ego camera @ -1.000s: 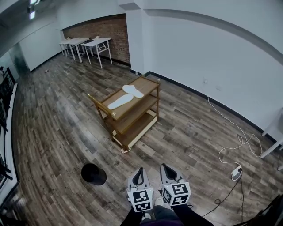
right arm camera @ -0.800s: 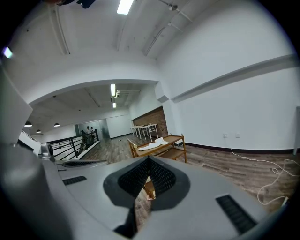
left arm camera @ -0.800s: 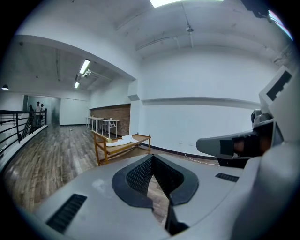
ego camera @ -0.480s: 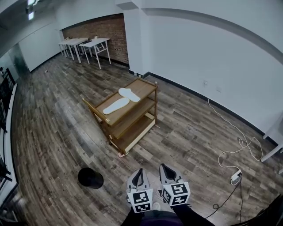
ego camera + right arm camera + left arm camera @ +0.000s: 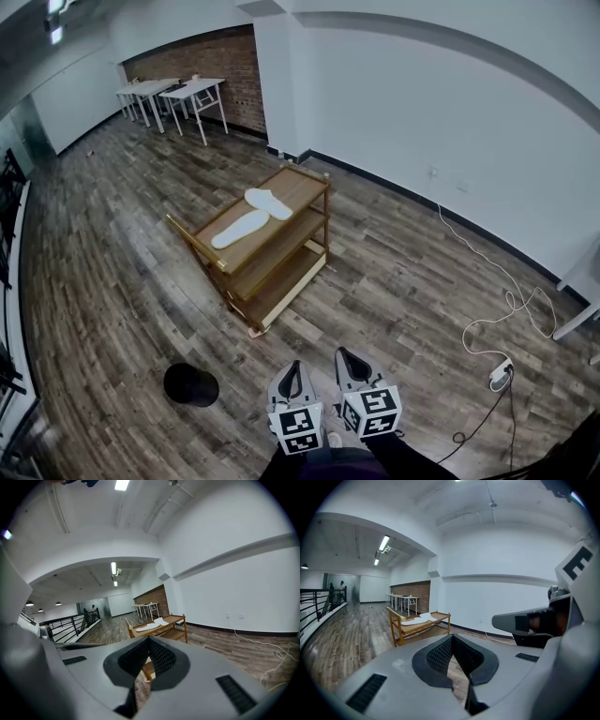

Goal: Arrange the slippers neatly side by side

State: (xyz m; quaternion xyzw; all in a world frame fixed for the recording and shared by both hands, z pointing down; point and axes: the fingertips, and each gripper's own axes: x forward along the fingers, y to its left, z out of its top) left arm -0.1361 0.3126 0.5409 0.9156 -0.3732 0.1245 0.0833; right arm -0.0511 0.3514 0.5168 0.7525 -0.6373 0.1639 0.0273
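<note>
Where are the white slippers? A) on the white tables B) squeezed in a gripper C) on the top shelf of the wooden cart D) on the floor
C: both white slippers lie on the top shelf of the wooden cart.

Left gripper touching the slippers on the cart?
Apart. Head view shows the left gripper low in frame, jaws shut on nothing, with floor between it and the slippers on the top shelf of the wooden cart.
</note>
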